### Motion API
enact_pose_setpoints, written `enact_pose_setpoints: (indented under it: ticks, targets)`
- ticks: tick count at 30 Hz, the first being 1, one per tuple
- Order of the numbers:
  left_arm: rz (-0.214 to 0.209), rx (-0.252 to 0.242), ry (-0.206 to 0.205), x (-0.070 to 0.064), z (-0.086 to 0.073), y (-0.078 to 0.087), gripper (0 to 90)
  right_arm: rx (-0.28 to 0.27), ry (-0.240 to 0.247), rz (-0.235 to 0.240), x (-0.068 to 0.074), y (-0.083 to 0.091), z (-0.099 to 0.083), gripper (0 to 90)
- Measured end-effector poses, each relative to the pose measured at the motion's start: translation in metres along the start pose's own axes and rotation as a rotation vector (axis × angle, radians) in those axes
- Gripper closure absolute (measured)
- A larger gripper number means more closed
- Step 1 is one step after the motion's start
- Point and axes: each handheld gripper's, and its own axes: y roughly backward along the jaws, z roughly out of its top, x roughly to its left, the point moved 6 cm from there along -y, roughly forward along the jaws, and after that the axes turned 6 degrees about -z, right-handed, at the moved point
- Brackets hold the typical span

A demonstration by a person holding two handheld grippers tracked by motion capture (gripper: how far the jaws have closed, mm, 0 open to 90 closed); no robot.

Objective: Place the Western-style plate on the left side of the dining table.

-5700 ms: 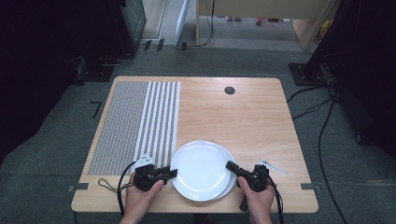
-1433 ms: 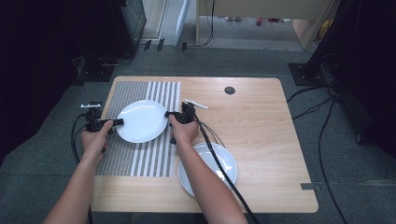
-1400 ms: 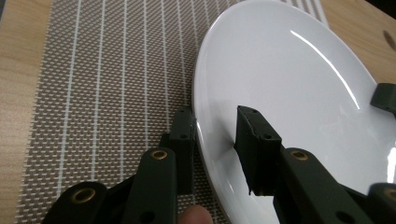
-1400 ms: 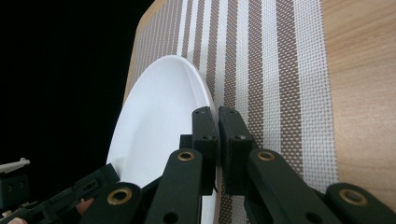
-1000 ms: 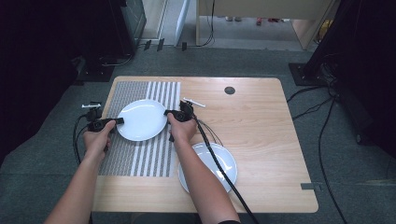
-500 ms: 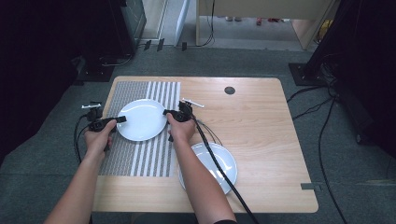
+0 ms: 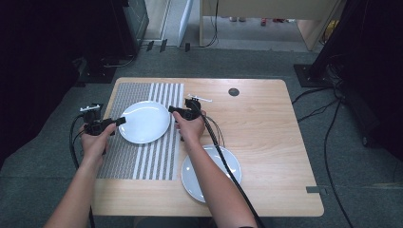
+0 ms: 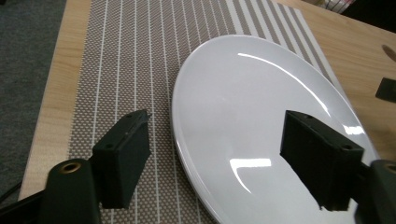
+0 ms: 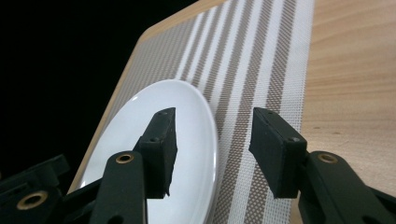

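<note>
**Two grippers flanking a white plate on a striped mat**

A white plate [image 7: 144, 121] is lying flat on a striped placemat [image 7: 142, 159] on the far left part of a wooden table [image 7: 266, 123]. The left gripper [image 7: 119, 121] is sitting at the plate's nine o'clock edge, its jaws spread wide and straddling the rim without clamping it. The right gripper [image 7: 172, 109] is waiting at two o'clock, jaws likewise parted around the rim and gripping nothing. A second plate [image 7: 190, 175] is resting at the table's near edge, around five o'clock from the first.
</note>
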Motion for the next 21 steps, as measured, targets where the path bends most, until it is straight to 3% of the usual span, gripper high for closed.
enact_pose_setpoints:
  ticks: [4, 9, 10, 14, 18, 21]
  targets:
    - [0.012, 0.001, -0.026, -0.002, -0.006, 0.007, 17.6, -0.005, 0.068, 0.026, 0.002, 0.017, 0.007, 45.7]
    - [-0.023, -0.008, -0.059, -0.012, -0.013, 0.016, 17.1, -0.001, 0.091, 0.087, 0.003, 0.037, 0.011, 40.2]
    - [-0.028, -0.009, -0.064, -0.014, -0.014, 0.018, 17.1, 0.006, 0.104, 0.111, 0.003, 0.041, 0.010, 39.0]
    - [-0.035, -0.009, -0.102, -0.026, -0.020, 0.026, 17.1, 0.032, 0.174, 0.134, -0.003, 0.052, 0.003, 36.9]
    - [-0.061, -0.014, -0.149, -0.037, -0.029, 0.035, 15.5, 0.028, 0.159, 0.135, -0.017, 0.065, 0.002, 36.8]
    - [-0.075, -0.024, -0.147, -0.041, -0.037, 0.040, 15.2, 0.025, 0.147, 0.138, -0.026, 0.077, -0.001, 36.5]
